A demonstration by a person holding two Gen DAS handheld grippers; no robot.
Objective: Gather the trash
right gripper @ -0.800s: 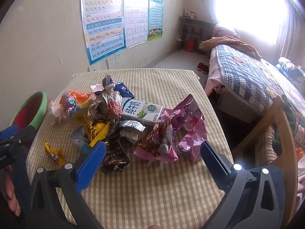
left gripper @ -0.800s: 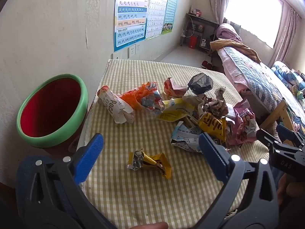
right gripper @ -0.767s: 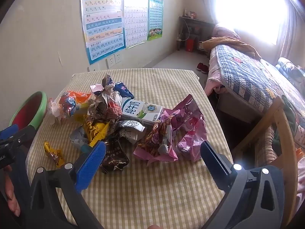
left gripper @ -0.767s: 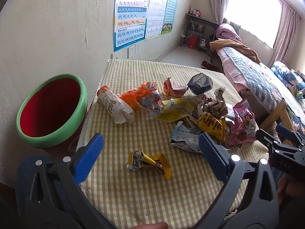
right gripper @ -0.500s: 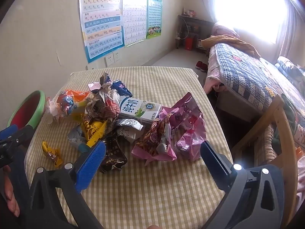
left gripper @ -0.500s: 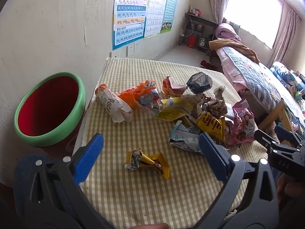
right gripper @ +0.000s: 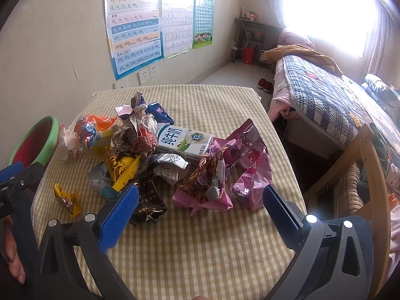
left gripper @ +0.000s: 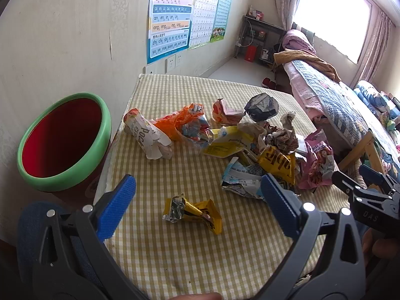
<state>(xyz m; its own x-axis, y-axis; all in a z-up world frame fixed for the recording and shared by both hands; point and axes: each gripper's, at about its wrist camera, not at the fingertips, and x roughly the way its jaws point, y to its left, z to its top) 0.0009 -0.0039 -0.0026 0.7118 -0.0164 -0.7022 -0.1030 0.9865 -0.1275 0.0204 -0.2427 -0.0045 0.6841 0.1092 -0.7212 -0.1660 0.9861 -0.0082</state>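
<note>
Trash: a loose heap of crumpled wrappers [left gripper: 262,137] lies on the middle and right of the bench, none of it collected yet.
Nearest piece: a small yellow candy wrapper [left gripper: 192,211] lies alone on the cloth, apart from the heap and straight ahead between the left tool's spread fingers, which makes it the likely first pick.
Pocky box: a torn white box [left gripper: 147,135] lies on its side at the heap's left edge, the piece closest to the bin.
Orange bag: a crumpled orange bag [left gripper: 180,122] touches the box's far side.
Milk carton: a white and green carton [right gripper: 183,141] lies flat in the heap, half buried under foil and paper.
Pink bag: a large torn pink bag [right gripper: 230,172] sprawls at the heap's right, just ahead of the right tool.
Left tool: the left tool [left gripper: 197,198] hangs released and wide apart above the bench's near edge, gripping nothing.
Right tool: the right tool [right gripper: 200,205] is likewise released and empty, its blue pads framing the pink bag and a dark wrapper [right gripper: 147,205].
Bin: a red bin with a green rim [left gripper: 62,142] stands open just beside the bench's left edge, seemingly placed so trash can be dropped over that side.
Bench: a table under a yellow checked cloth [left gripper: 200,257], pushed against the wall.
Beyond: a bed [right gripper: 325,100] and a bright window lie to the right.
</note>
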